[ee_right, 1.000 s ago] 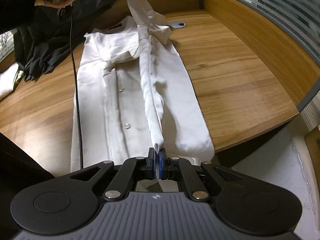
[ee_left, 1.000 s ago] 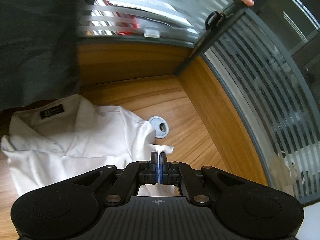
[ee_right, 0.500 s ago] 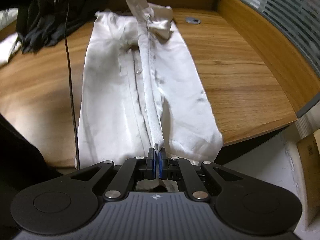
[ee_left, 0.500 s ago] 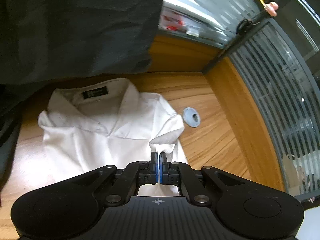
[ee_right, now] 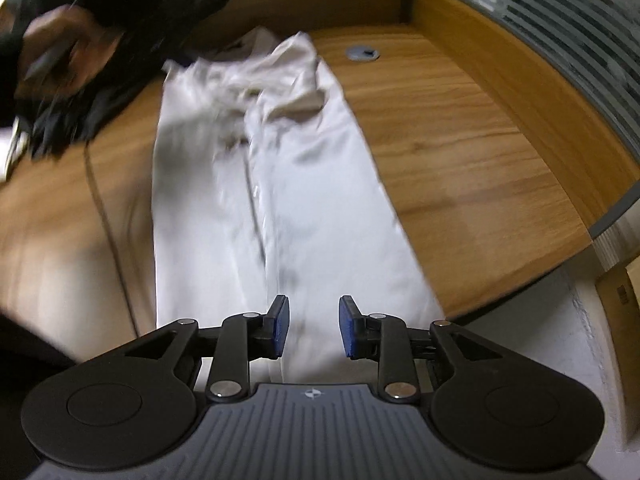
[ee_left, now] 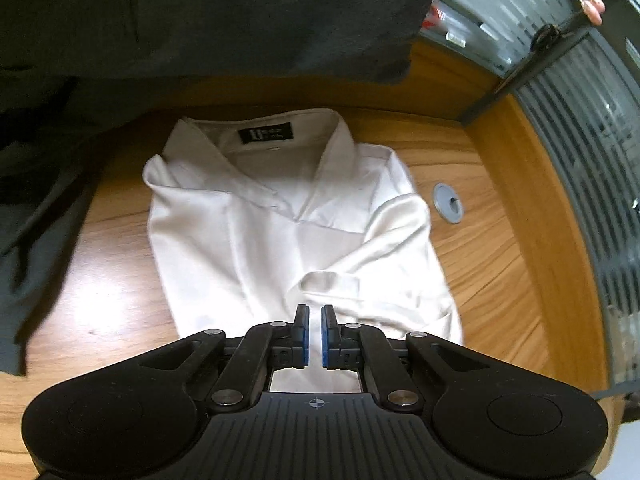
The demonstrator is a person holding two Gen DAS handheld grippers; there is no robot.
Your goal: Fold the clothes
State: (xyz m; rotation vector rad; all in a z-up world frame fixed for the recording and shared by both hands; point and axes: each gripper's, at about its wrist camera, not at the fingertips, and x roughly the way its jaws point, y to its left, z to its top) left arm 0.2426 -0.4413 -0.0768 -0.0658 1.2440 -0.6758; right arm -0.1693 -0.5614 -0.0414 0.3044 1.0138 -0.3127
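Left gripper (ee_left: 315, 330), black with blue pads: jaws a narrow gap apart, nothing between them, hanging over the upper chest of the white collared button shirt (ee_left: 280, 232). Just beyond the tips, a folded-in sleeve (ee_left: 384, 240) lies across the shirt front with its cuff (ee_left: 328, 282) nearest the pads. Further out, the open collar (ee_left: 256, 168), a black label (ee_left: 266, 135) inside the neck. Shirt lies flat on the light wooden desk (ee_left: 480, 248). Grey round cable grommet (ee_left: 449, 203) set in the desk just beside the shirt's shoulder. Dark cloth (ee_left: 200, 20) fills the top of the left wrist view and hangs down the left side; what it belongs to, cannot tell. Wooden edging and striped glass partition (ee_left: 592, 152) curve round the far side.

Right gripper (ee_right: 311, 328), same build: jaws well apart, empty, above the hem end of the shirt (ee_right: 304, 200). From here the shirt runs lengthwise away from the gripper, collar end far, hem at the desk's near edge. Button placket runs down the middle; the picture is motion-blurred. Person's hand (ee_right: 60, 52) at upper left over a dark garment heap (ee_right: 80, 112), blurred. Thin cable (ee_right: 108, 232) trails across the desk left of the shirt
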